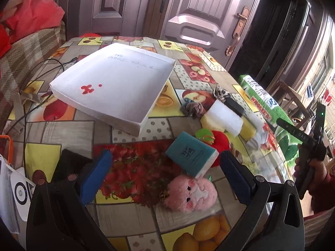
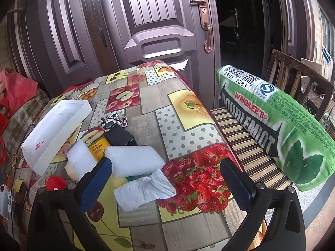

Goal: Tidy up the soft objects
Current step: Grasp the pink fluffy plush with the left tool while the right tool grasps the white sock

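Left wrist view shows the left gripper (image 1: 165,167) spread wide and empty above the table (image 1: 129,209), so the job looks barely begun: nothing lies in the white tray (image 1: 117,79), which sits ahead and a little left of the fingers. Between the blue pads lie the first candidates: a pink plush toy (image 1: 191,194) just below the gap, close to the right finger, and a teal sponge (image 1: 191,154) ahead of it, leaning on a red plush (image 1: 222,142). Farther ahead and to the right sit white foam blocks (image 1: 226,117), a brown hair tie (image 1: 191,108) and a leopard scrunchie (image 1: 222,93).

My judgement is that the step in hand is choosing and approaching a first soft item. The next move calls for lowering the left fingers around the pink plush or the sponge, closing gently, then carrying it ahead-left into the tray.

Right wrist view has the right gripper (image 2: 166,174) likewise spread and empty, held above the table edge and angled down. A rolled white sock (image 2: 144,188) lies between its fingers, nearer the left one, with foam (image 2: 134,159) just beyond. A green pillow (image 2: 278,121) rests on a chair to its right.
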### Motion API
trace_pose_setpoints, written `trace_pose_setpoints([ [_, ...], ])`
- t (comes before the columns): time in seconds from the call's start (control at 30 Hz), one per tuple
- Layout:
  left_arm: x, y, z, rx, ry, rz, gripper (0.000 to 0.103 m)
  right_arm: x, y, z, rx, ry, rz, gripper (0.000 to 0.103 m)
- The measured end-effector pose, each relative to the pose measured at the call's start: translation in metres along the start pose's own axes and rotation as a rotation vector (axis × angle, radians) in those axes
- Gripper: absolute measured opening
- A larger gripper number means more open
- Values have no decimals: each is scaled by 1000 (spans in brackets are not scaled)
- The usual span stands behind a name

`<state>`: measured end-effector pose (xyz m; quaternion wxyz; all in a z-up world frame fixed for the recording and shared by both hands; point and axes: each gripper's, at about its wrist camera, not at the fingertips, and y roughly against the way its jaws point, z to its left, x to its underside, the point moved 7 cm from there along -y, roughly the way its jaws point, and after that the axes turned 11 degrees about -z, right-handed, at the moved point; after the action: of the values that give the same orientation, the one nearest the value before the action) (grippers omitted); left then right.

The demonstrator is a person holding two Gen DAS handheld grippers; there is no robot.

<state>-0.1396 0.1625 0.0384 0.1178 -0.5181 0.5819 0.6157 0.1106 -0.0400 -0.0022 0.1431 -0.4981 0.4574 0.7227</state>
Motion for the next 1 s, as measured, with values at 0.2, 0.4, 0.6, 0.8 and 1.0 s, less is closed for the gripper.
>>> trace_pose_setpoints([
  [0.2,53,-18,-27,13,-60,142,103,22,-19,20,-62,132,99,103],
  [0.4,69,-36,-38,-16,-77,181,103,50,-47,20,-97,162,245,102],
  [0.6,71,-44,-36,-117,-124,150,97,66,-57,29,-122,258,310,87],
  [0.8,76,-43,-38,-152,-118,123,69,68,-49,37,-157,325,310,71],
  [1.0,75,-40,-33,-171,-94,119,68,57,-39,26,-162,271,293,69],
])
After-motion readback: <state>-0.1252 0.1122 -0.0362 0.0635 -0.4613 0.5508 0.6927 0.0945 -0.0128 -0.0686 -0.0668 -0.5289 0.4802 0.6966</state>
